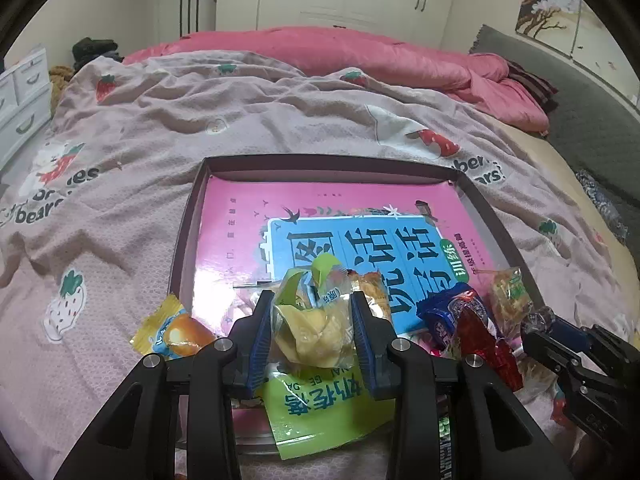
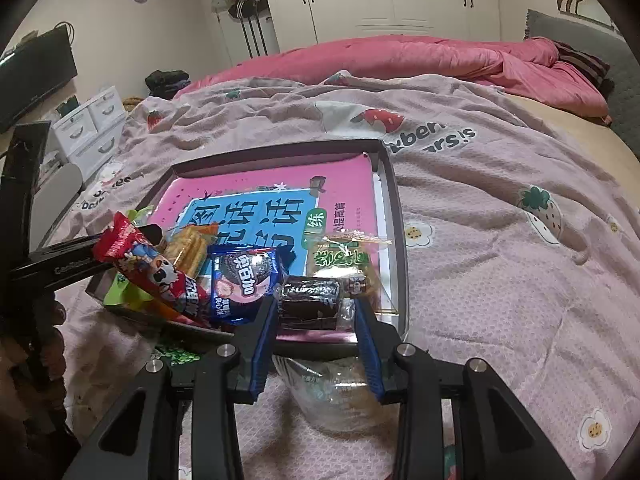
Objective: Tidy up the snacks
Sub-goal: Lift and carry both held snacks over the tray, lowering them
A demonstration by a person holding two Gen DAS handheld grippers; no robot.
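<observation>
While the tray (image 1: 188,216) lay on the pink strawberry bedspread (image 1: 132,128) with a pink and blue book (image 1: 248,216) flat inside it, the left gripper (image 1: 312,344) was clenched on a clear packet of yellow snack (image 1: 308,332). The packet sat squarely between the two blue pads (image 1: 258,344), both pressing its sides, and its crumpled green top stood up beyond the fingertips. Under it, nearer the camera, a lime green packet (image 1: 320,412) lay flat at the tray's near edge. To the left, just outside the tray, a small yellow and blue sweet (image 1: 174,330) rested on the bedspread. To the right, a blue biscuit packet (image 1: 444,312) and a red wrapper (image 1: 488,344) were heaped at the tray's near right corner.

In the right wrist view, the right gripper (image 2: 316,320) gripped a dark wrapped cake (image 2: 310,300) over the near rim of the tray (image 2: 396,216). The cake lay crosswise between the fingertips, its ends against the blue pads (image 2: 264,340). Left of it stood the blue biscuit packet (image 2: 242,280) and a red stick packet (image 2: 148,264), with a green packet (image 2: 344,258) just beyond on the book (image 2: 248,216). A clear bag (image 2: 340,392) lay on the bedspread (image 2: 500,220) below the fingers.
</observation>
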